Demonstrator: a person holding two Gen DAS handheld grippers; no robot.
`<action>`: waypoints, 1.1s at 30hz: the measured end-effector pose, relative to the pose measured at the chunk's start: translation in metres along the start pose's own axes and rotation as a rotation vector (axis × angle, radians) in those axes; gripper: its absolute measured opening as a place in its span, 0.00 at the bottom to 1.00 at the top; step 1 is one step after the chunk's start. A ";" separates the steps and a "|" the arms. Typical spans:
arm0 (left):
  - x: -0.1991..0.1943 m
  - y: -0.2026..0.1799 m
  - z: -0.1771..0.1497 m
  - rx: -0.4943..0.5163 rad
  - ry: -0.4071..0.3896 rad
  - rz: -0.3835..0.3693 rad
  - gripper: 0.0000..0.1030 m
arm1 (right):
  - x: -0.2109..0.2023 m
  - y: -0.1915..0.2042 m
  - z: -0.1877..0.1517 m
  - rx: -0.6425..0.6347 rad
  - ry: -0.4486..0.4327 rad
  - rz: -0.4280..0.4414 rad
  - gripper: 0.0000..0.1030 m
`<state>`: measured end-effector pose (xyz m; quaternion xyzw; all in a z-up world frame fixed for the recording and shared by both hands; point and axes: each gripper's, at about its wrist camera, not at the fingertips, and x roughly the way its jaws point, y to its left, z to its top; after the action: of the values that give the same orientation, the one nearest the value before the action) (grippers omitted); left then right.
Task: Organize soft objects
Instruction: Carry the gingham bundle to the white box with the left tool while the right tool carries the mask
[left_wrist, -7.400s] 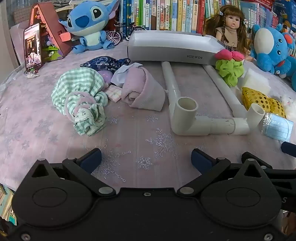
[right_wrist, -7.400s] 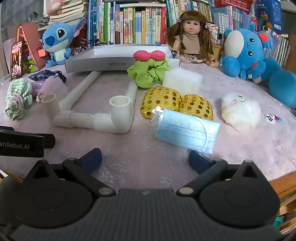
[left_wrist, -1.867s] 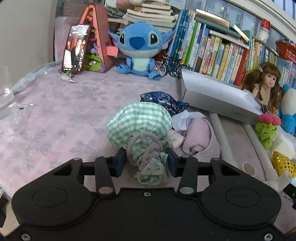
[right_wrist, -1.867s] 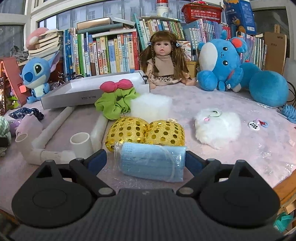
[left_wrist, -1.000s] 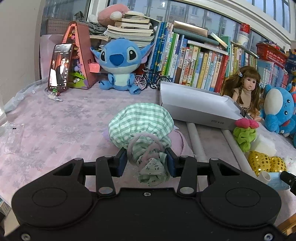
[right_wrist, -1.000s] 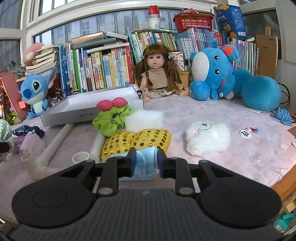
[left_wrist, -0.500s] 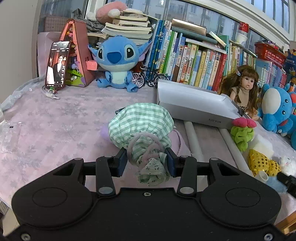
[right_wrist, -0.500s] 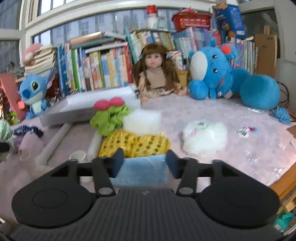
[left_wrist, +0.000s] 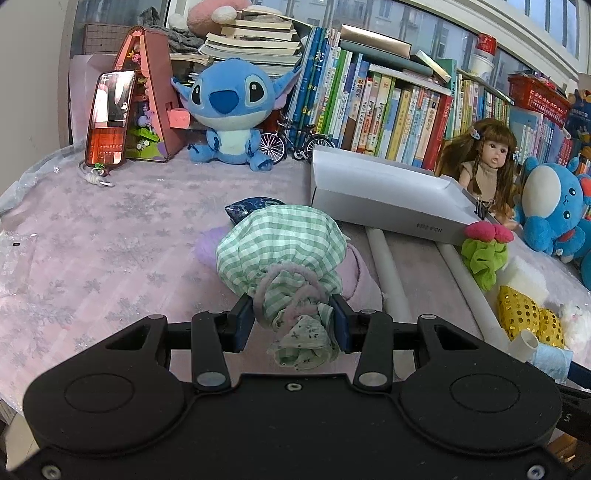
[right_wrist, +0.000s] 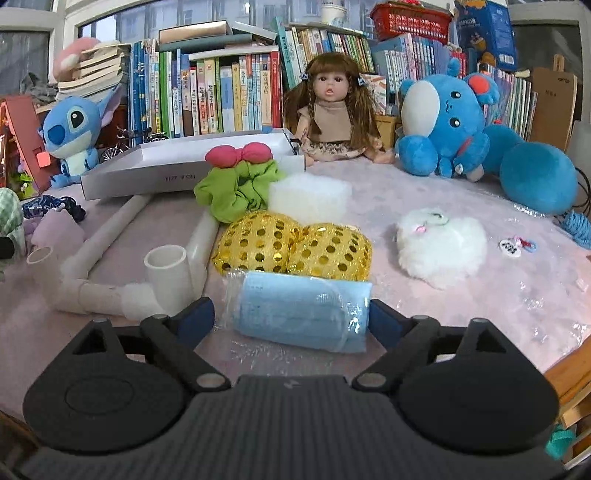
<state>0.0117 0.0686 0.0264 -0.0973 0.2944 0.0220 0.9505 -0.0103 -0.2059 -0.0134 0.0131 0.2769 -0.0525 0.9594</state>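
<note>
My left gripper (left_wrist: 293, 321) is shut on the tied neck of a green checked cloth bundle (left_wrist: 280, 247) and holds it above the table. Behind it lie a pink cloth (left_wrist: 360, 277) and a dark blue patterned cloth (left_wrist: 251, 206). My right gripper (right_wrist: 291, 319) is open, its jaws either side of a wrapped pack of blue face masks (right_wrist: 299, 312) lying on the table. Beyond it are two gold sequin balls (right_wrist: 291, 247), a white sponge (right_wrist: 310, 197), a green scrunchie (right_wrist: 236, 192) with a pink bow (right_wrist: 238, 155), and a white fluffy pompom (right_wrist: 439, 247).
A white PVC pipe frame (right_wrist: 162, 273) lies left of the mask pack. A shallow white box (left_wrist: 384, 195) sits at the back. A Stitch plush (left_wrist: 231, 114), a doll (right_wrist: 330, 114), a blue plush (right_wrist: 447, 122), a phone (left_wrist: 110, 118) and books line the rear.
The right gripper shut on the mask pack a second ago, then opened wide again; the pack lies flat between its jaws. The left gripper keeps holding the raised bundle and shifted slightly.
</note>
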 end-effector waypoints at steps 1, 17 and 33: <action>0.000 0.000 0.000 0.001 0.000 0.000 0.40 | -0.001 -0.001 0.000 0.009 -0.001 0.004 0.84; 0.009 0.002 0.021 0.000 0.006 -0.031 0.40 | -0.022 -0.020 0.030 0.033 -0.102 0.030 0.72; 0.050 -0.013 0.066 0.042 0.028 -0.086 0.42 | 0.023 -0.040 0.100 0.093 -0.099 0.168 0.72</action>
<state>0.0912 0.0686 0.0534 -0.0900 0.3033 -0.0263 0.9483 0.0583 -0.2530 0.0590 0.0784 0.2246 0.0146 0.9712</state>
